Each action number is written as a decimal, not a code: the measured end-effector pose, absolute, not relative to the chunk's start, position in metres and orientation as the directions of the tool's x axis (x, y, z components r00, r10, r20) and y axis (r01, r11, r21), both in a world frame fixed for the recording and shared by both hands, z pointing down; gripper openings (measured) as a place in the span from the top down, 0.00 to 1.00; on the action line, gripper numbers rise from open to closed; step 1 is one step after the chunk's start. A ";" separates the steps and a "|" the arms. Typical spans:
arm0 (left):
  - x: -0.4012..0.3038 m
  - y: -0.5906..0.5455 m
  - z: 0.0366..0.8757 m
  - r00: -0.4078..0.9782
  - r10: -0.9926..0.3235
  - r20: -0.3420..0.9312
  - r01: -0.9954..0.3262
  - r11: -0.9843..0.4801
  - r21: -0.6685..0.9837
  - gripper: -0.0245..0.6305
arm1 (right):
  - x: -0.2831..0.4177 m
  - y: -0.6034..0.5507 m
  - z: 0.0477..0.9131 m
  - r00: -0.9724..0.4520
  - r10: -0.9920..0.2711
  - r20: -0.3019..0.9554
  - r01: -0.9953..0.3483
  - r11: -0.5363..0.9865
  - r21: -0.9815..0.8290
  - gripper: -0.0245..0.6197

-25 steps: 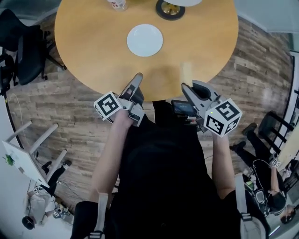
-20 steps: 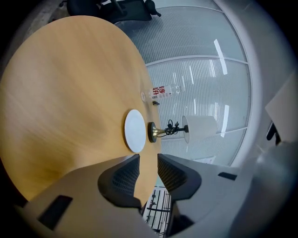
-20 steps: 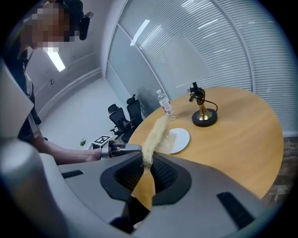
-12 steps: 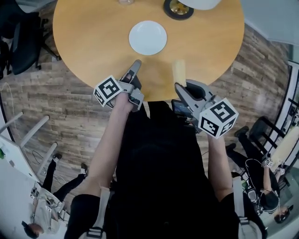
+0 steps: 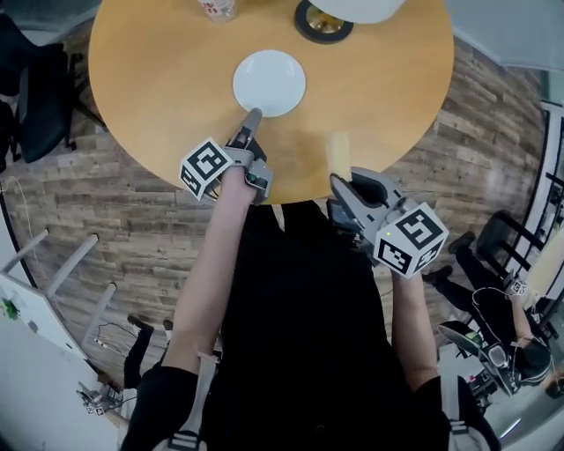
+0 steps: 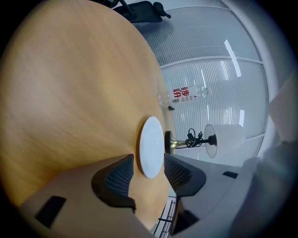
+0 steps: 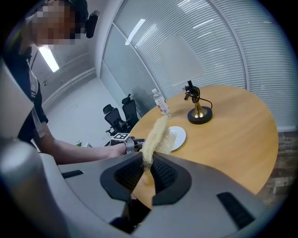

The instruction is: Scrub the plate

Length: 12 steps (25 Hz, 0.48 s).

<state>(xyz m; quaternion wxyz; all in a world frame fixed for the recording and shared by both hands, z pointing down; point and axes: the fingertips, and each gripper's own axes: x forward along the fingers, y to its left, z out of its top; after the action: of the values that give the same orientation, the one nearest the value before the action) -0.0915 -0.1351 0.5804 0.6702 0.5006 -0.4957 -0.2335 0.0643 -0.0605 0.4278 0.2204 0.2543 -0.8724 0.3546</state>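
Pointing across the near edge of the table [image 5: 159,79], the left gripper [image 5: 250,121] has its tips right at the near rim of the plate [image 5: 270,83]; its jaws have just been opening and stand wide apart, and its own view shows the white disc framed in the gap with neither pad pressing on it, so nothing is gripped yet; the wide spread is probably meant to take the rim and pin the plate, since a light dish lying flat on smooth wood would likely slide under rubbing; the plate lies past the middle of the table, near a bottle [image 5: 218,9] and a lamp [image 5: 320,19] that stand at the far edge, apart from it but close enough that long strokes could knock them; further right, a pale scrubber [image 5: 338,148] juts forward over the table's near part, clamped by its lower end in the right gripper [image 5: 337,179], whose jaws are clenched on it; holding it by the end leaves most of the fibrous length free to meet the dish; this gripper hangs back at the table's edge, well apart from the plate, seemingly waiting for the left to get a hold; scrubbing has not begun.
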 end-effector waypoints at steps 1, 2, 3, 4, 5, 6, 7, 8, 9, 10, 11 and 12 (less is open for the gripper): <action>-0.091 -0.137 0.581 0.396 -0.809 0.433 -0.183 0.393 0.901 0.65 | 0.065 -0.061 0.428 -0.773 -0.289 0.565 -0.601 0.618 -0.507 0.89; -0.091 -0.138 0.581 0.393 -0.810 0.436 -0.182 0.396 0.900 0.65 | 0.065 -0.061 0.428 -0.774 -0.289 0.564 -0.600 0.620 -0.506 0.89; -0.091 -0.139 0.581 0.390 -0.811 0.437 -0.179 0.398 0.900 0.65 | 0.064 -0.062 0.428 -0.776 -0.288 0.561 -0.597 0.624 -0.505 0.89; -0.091 -0.141 0.582 0.388 -0.812 0.437 -0.176 0.400 0.899 0.65 | 0.064 -0.063 0.428 -0.777 -0.287 0.560 -0.594 0.627 -0.504 0.89; -0.091 -0.143 0.583 0.385 -0.813 0.437 -0.172 0.402 0.899 0.65 | 0.064 -0.064 0.428 -0.778 -0.287 0.560 -0.594 0.627 -0.504 0.89; -0.092 -0.146 0.584 0.383 -0.814 0.436 -0.168 0.403 0.900 0.65 | 0.064 -0.065 0.428 -0.777 -0.287 0.561 -0.596 0.625 -0.505 0.89; -0.092 -0.149 0.585 0.381 -0.815 0.436 -0.165 0.404 0.900 0.66 | 0.064 -0.066 0.429 -0.775 -0.289 0.562 -0.598 0.622 -0.505 0.89; -0.092 -0.151 0.585 0.380 -0.816 0.436 -0.163 0.405 0.900 0.66 | 0.065 -0.067 0.429 -0.774 -0.290 0.563 -0.600 0.622 -0.504 0.89; -0.092 -0.153 0.585 0.379 -0.816 0.436 -0.163 0.405 0.900 0.67 | 0.065 -0.067 0.429 -0.773 -0.291 0.564 -0.601 0.622 -0.503 0.89; -0.093 -0.154 0.585 0.377 -0.817 0.436 -0.162 0.405 0.900 0.69 | 0.065 -0.066 0.428 -0.772 -0.293 0.564 -0.602 0.621 -0.501 0.89; -0.094 -0.153 0.586 0.372 -0.819 0.437 -0.161 0.407 0.899 0.71 | 0.065 -0.065 0.428 -0.771 -0.295 0.565 -0.604 0.621 -0.500 0.89; -0.095 -0.152 0.586 0.366 -0.820 0.440 -0.157 0.412 0.898 0.75 | 0.066 -0.064 0.427 -0.770 -0.296 0.565 -0.605 0.620 -0.500 0.89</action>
<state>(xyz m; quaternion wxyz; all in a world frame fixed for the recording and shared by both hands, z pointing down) -0.0952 -0.1524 0.5864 0.6707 0.4827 -0.5062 -0.2470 0.0657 -0.0636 0.4273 0.2199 0.2579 -0.8729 0.3511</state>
